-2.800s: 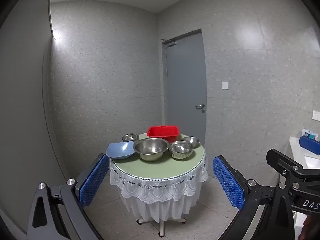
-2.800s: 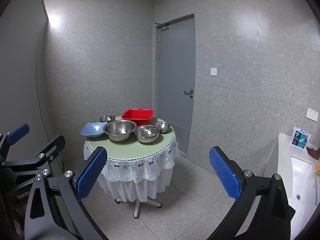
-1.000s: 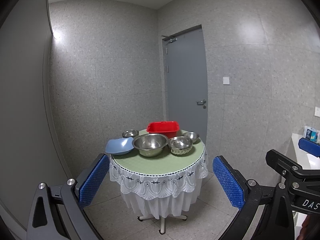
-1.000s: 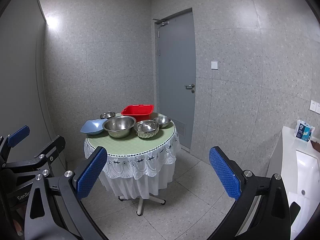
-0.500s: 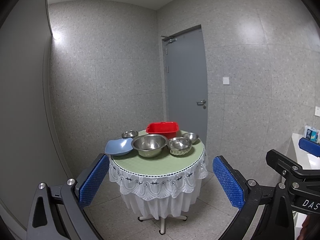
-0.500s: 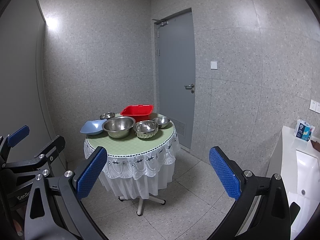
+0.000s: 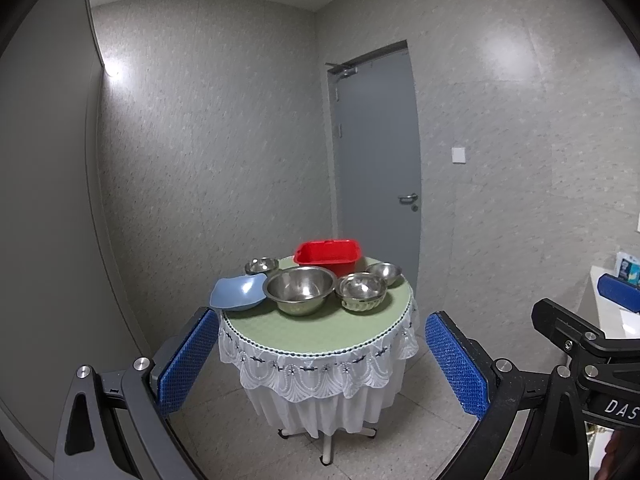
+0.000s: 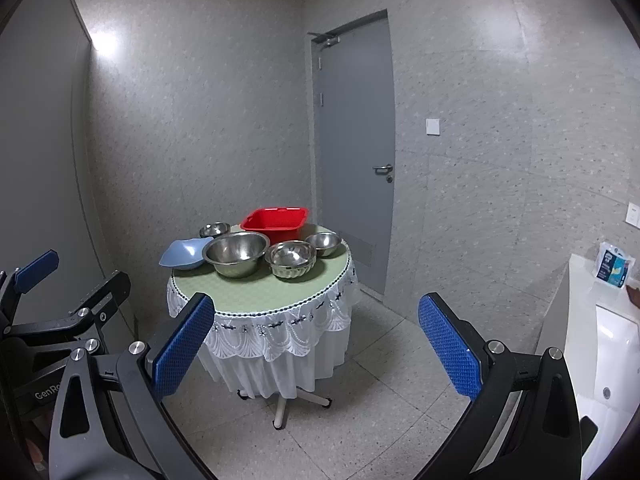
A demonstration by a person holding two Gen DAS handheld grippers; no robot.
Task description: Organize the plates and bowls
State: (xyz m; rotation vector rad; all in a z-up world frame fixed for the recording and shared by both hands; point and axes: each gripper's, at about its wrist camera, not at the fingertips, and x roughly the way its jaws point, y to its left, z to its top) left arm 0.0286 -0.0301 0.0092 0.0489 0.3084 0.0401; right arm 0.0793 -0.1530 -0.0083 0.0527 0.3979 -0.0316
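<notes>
A round table (image 7: 316, 332) (image 8: 256, 292) with a green top and white lace skirt stands ahead. On it are a large steel bowl (image 7: 300, 289) (image 8: 236, 252), a fluted steel bowl (image 7: 362, 291) (image 8: 291, 258), two small steel bowls (image 7: 384, 272) (image 7: 261, 266), a blue plate (image 7: 238, 292) (image 8: 185, 254) and a red tub (image 7: 327, 257) (image 8: 276, 222). My left gripper (image 7: 322, 364) and right gripper (image 8: 316, 348) are both open and empty, well short of the table.
A grey door (image 7: 376, 160) is behind the table. A white counter with a sink (image 8: 600, 340) stands at the right, with a small packet (image 8: 612, 266) on it. Grey walls enclose the room; tiled floor lies around the table.
Both views have shifted slightly; the table sits a little lower and nearer in frame than before. Both grippers remain open and empty.
</notes>
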